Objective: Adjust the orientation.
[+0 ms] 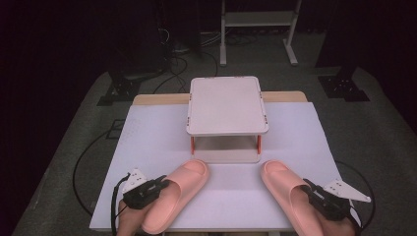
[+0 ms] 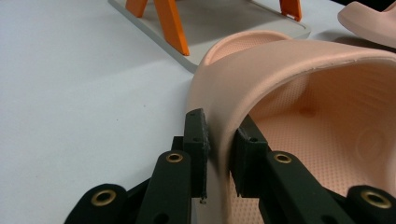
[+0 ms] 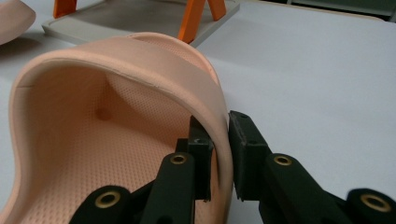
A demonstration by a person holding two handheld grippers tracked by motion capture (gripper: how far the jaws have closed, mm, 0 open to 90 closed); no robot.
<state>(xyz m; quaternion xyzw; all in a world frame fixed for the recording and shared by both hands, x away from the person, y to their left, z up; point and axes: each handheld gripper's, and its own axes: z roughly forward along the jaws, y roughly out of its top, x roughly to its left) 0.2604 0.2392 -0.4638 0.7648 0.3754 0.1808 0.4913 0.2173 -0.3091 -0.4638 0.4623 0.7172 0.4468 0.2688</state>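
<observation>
Each tool — left tool (image 2: 218, 154), right tool (image 3: 219, 154) — pinches its pink slide sandal's (image 1: 174, 194) soft strap edge; lifting could let one slip.

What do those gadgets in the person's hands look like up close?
Both the left gripper and the right gripper are black, each topped by a grey three-cornered plate with small dark dots. A black cable trails from each. In the gripper views, each has two flat black jaw arms joined with brass-coloured rivets, ending in blocky black pads with small screw holes.
</observation>
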